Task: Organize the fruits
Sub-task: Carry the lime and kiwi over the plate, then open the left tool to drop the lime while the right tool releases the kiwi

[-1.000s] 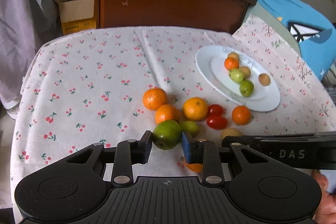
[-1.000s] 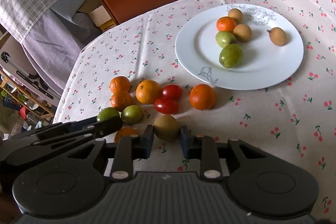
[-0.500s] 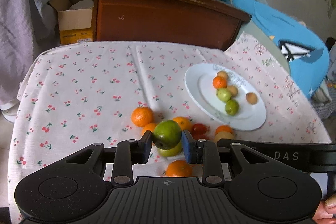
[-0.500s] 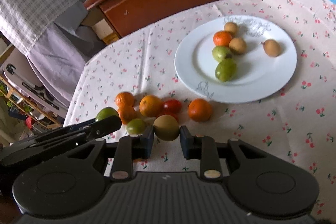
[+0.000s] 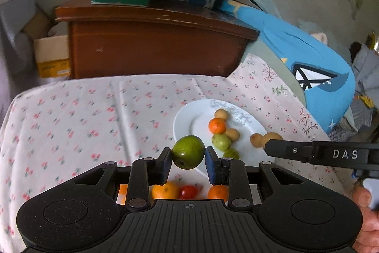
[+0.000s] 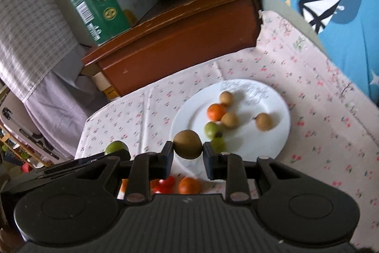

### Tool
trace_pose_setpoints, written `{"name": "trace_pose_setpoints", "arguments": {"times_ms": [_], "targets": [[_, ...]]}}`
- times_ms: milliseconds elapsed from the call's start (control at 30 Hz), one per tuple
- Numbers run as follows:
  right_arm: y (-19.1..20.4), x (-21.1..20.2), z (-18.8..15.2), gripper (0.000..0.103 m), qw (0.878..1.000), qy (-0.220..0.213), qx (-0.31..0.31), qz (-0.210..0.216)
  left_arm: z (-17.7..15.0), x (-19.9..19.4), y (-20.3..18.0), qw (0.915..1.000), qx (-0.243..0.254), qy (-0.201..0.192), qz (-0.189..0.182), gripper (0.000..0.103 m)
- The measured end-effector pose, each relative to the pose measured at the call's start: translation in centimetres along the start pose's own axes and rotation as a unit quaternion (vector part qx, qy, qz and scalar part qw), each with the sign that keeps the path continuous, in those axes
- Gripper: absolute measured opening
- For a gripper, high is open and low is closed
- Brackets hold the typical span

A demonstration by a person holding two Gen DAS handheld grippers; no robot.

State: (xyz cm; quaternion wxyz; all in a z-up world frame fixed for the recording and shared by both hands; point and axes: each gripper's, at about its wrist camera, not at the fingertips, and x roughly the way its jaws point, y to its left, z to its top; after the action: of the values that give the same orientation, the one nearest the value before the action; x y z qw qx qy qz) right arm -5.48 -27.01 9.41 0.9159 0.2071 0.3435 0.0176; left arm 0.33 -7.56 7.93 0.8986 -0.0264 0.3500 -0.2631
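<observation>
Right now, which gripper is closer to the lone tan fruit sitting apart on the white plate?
Right. The right gripper, holding a brown fruit, reaches beside the lone tan fruit. The left gripper, gripping a green fruit, hangs at the plate's opposite edge.

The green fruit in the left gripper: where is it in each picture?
Left wrist view: green fruit sits low in the middle, pinched in the left gripper.
Right wrist view: it peeks out at lower left, above that gripper's dark arm.
Shared landmark: the white plate.
</observation>
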Motion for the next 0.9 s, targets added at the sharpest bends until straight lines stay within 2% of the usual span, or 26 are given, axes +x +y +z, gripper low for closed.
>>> {"name": "trace_pose_setpoints", "arguments": {"times_ms": [267,500,800,900], "targets": [[-3.0,1.9,0.6,0.027,0.997,0.022,0.078,-0.021,1.2,3.5,-0.6,0.9995,0.003,0.028,-0.016,0.028],[-4.6,3.4,0.5,0.027,0.993,0.035,0.107,-0.045,1.2,6.3,-1.1,0.9981,0.016,0.054,-0.022,0.028],[-5.4,4.8,0.7,0.028,0.99,0.04,0.125,-0.053,1.6,8.1,-2.2,0.9977,0.027,0.059,-0.021,0.028],[-5.7,4.9,0.9,0.03,0.989,0.036,0.138,-0.051,1.8,7.9,-2.5,0.998,0.027,0.053,-0.019,0.031]]}}
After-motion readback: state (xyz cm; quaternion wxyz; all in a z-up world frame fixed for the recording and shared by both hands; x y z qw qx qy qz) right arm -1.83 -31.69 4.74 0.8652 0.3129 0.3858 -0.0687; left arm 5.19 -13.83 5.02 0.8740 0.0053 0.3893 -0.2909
